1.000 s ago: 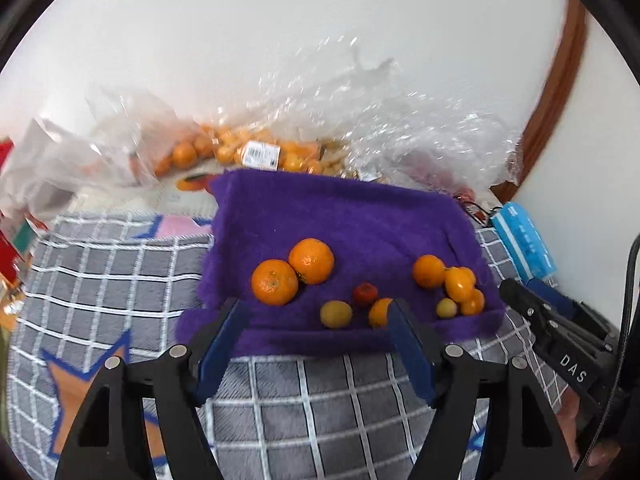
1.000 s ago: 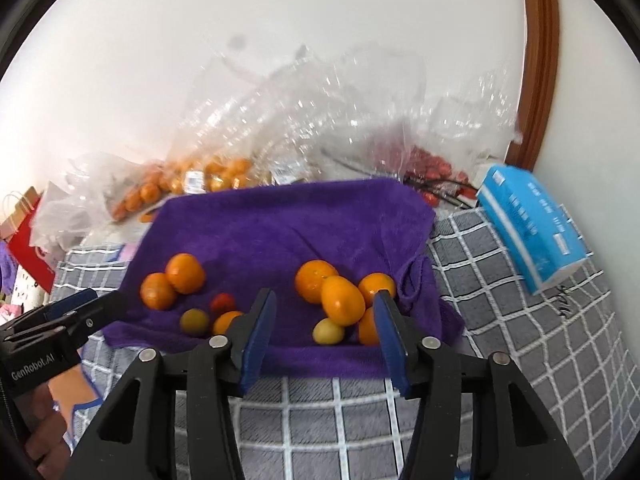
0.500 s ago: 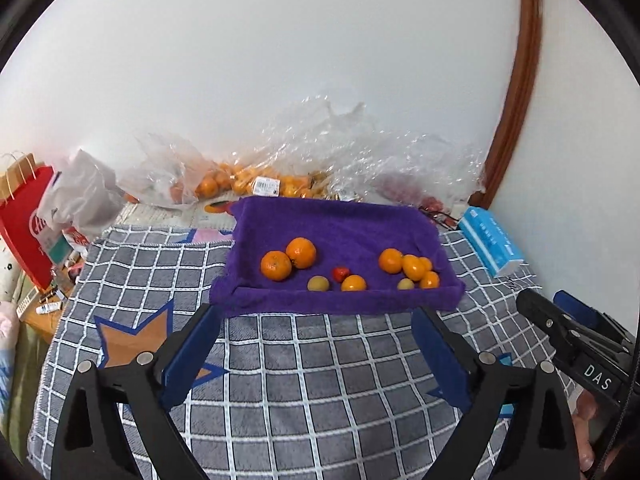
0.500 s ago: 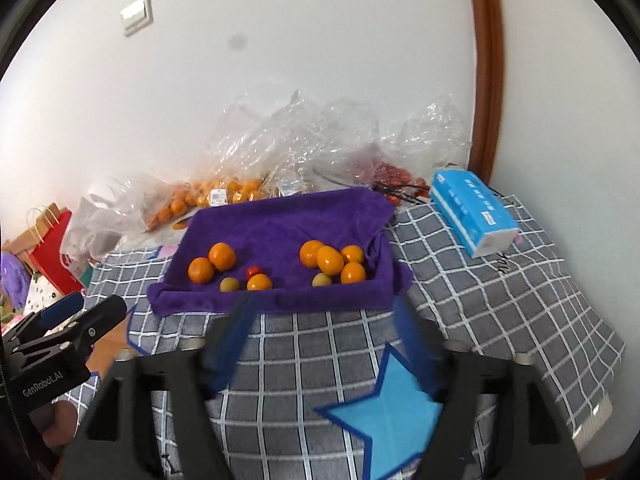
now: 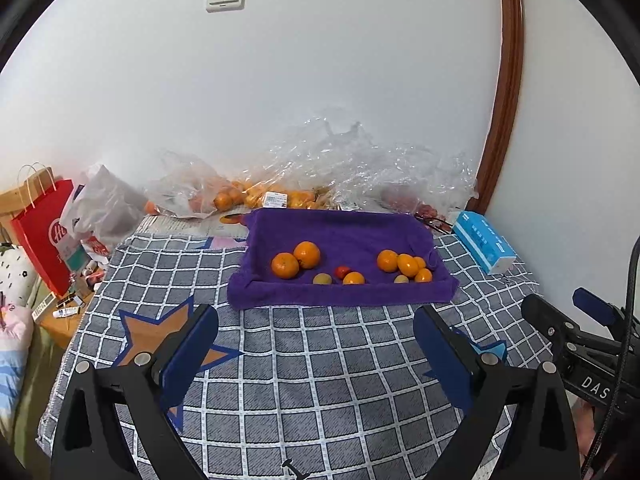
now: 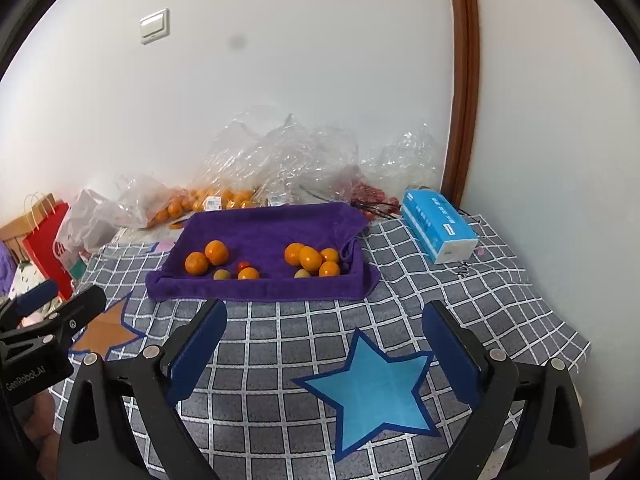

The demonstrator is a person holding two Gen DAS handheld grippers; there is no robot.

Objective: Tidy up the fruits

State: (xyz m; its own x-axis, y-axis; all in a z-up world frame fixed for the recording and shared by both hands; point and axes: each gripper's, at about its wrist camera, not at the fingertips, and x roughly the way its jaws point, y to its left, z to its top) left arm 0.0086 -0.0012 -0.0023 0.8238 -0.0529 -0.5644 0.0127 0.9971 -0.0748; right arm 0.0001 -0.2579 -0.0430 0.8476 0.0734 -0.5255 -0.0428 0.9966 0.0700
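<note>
A purple towel [image 5: 340, 236] [image 6: 264, 228] lies on a checked cloth and holds fruit. Two oranges [image 5: 296, 260] [image 6: 206, 258] sit at its left. A green fruit [image 5: 322, 279], a small red fruit [image 5: 341, 271] and a small orange [image 5: 354, 278] sit in the middle. A cluster of oranges [image 5: 404, 266] [image 6: 310, 260] sits at the right. My left gripper [image 5: 316, 328] is open and empty, well in front of the towel. My right gripper [image 6: 324, 320] is open and empty, also well back from it.
Clear plastic bags [image 5: 340, 168] with oranges and red fruit lie against the wall behind the towel. A blue tissue box [image 5: 484, 246] [image 6: 438, 226] lies at the right. A red paper bag [image 5: 44, 236] stands at the left. The checked cloth [image 5: 320, 360] has star patches.
Both grippers have pulled back and up from the towel and opened wider. The fruit on the towel has not moved.
</note>
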